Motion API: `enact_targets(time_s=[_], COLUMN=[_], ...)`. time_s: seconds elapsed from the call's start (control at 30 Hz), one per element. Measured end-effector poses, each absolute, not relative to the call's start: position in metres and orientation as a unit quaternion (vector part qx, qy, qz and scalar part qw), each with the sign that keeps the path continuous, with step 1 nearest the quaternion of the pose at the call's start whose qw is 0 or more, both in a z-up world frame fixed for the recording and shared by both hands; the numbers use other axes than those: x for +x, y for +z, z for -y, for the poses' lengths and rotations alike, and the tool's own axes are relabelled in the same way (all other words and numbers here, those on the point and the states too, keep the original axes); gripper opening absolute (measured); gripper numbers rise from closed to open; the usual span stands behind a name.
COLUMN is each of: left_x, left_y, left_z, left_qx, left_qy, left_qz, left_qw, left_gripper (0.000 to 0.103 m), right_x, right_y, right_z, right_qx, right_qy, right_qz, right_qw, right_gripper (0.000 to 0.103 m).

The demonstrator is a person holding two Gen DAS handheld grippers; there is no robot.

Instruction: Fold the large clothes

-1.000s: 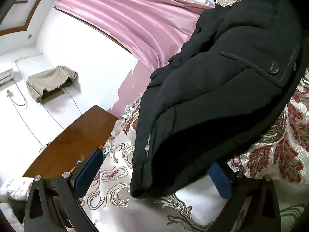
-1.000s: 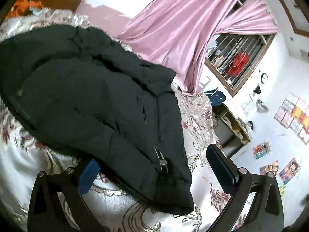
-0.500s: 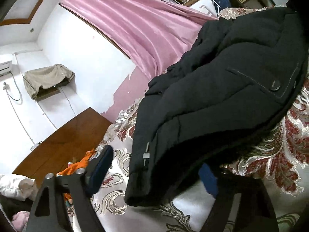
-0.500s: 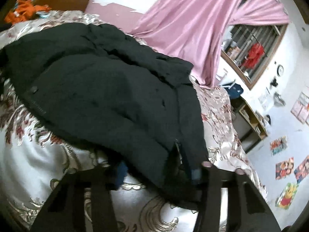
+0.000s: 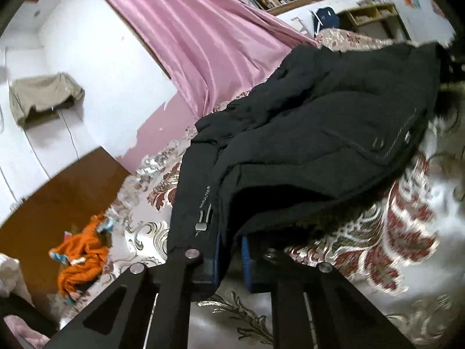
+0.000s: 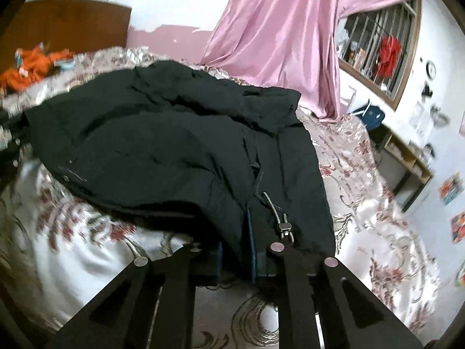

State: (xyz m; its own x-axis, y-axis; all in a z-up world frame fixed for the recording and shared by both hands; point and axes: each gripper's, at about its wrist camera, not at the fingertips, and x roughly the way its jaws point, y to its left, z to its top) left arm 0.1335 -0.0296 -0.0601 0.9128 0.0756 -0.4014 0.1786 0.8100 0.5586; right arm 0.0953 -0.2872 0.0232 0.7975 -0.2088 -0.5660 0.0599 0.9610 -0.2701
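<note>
A large black padded jacket [image 5: 319, 133] lies on a bed with a floral white and red cover [image 5: 392, 247]. My left gripper [image 5: 231, 257] is shut on the jacket's near hem corner, beside a zipper pull [image 5: 202, 226]. In the right wrist view the same jacket [image 6: 162, 145] spreads across the bed cover [image 6: 372, 232], and my right gripper [image 6: 235, 253] is shut on its other hem corner, next to a drawcord toggle [image 6: 283, 226]. Both blue pads pinch black fabric between them.
A pink curtain [image 5: 203, 35] hangs behind the bed. A brown headboard [image 5: 52, 192] stands at the left, with orange clothes [image 5: 81, 258] by it. A barred window [image 6: 377, 43] and a shelf unit [image 6: 407, 157] are at the right.
Both grippers were open around the jacket's hem one second ago. They have moved in and closed on the hem corners.
</note>
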Motion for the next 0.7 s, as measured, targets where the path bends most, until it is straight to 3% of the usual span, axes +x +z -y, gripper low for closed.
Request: enact_targets(time_s=[0.2,0.43,0.7], left_x=[0.122,0.086,0.039], left_y=[-0.024,0.022,0.073], left_z=[0.012,-0.013,-0.026], left_qx=[0.211,0.150,0.146], left_qy=[-0.042,-0.050,-0.029], left_qz=[-0.231,-0.207,-0.161], left_qw=[0.949,0.966,0.976], left_gripper=[0.008,0.007,0.006], right_x=[0.078,0.035,-0.020], right_y=[0.042,0.071,0.113], right_z=[0.294,0.294,0.291], right_qx=[-0.067,-0.035,-0.024], right_qy=[-0.055,-0.044,-0.023], right_qz=[-0.273,-0.212,-0.154], right_qw=[0.958,0.976,0.987], right_gripper=[0.008,0.007,0.006])
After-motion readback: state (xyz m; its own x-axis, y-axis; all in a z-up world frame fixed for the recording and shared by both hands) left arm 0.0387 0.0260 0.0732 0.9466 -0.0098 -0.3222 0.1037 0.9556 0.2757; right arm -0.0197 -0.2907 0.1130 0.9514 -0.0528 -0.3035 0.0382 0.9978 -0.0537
